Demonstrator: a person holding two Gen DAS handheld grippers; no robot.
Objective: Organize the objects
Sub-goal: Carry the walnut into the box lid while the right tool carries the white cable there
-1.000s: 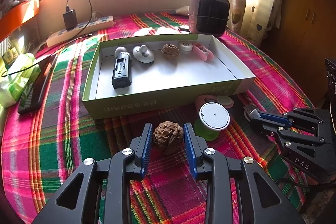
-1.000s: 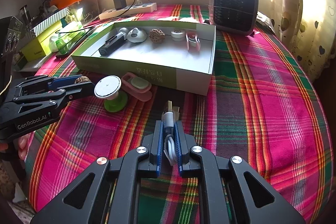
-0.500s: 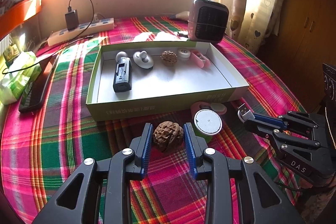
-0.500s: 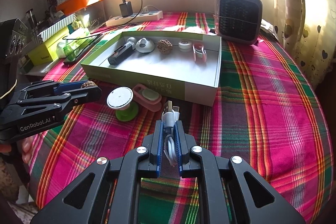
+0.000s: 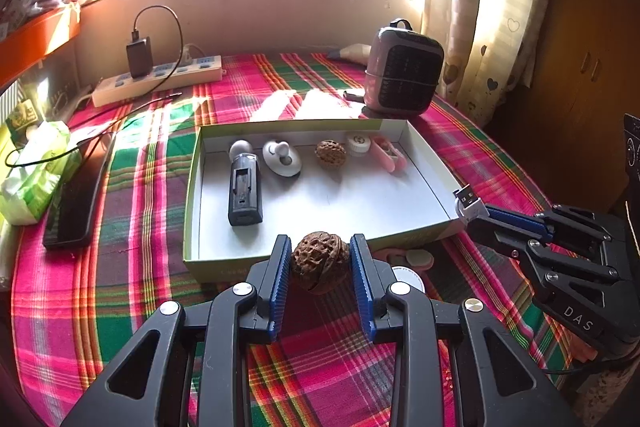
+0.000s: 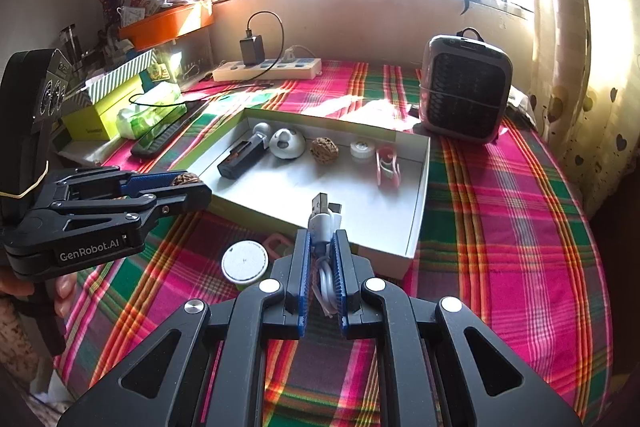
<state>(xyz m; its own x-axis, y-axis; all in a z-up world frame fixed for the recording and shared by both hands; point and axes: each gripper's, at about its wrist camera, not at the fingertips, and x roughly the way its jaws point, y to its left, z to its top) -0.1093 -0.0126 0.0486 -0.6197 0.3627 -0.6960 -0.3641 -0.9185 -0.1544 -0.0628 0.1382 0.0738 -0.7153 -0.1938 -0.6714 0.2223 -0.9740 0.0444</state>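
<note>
My left gripper is shut on a brown walnut, held in the air just before the near wall of the green-edged box. My right gripper is shut on a coiled white USB cable, its plug sticking up over the box's near wall. Inside the box lie a black device, a white round holder, a second walnut, a small white cap and a pink clip. Each gripper shows in the other's view: the right gripper, the left gripper.
On the plaid cloth before the box stand a white-topped green disc and a pink case. A small heater stands behind the box, a power strip at the wall, a black phone and a tissue pack at left.
Both grippers have risen off the cloth with the walnut and the cable and moved toward the box; the box now sits lower and closer in both views.
</note>
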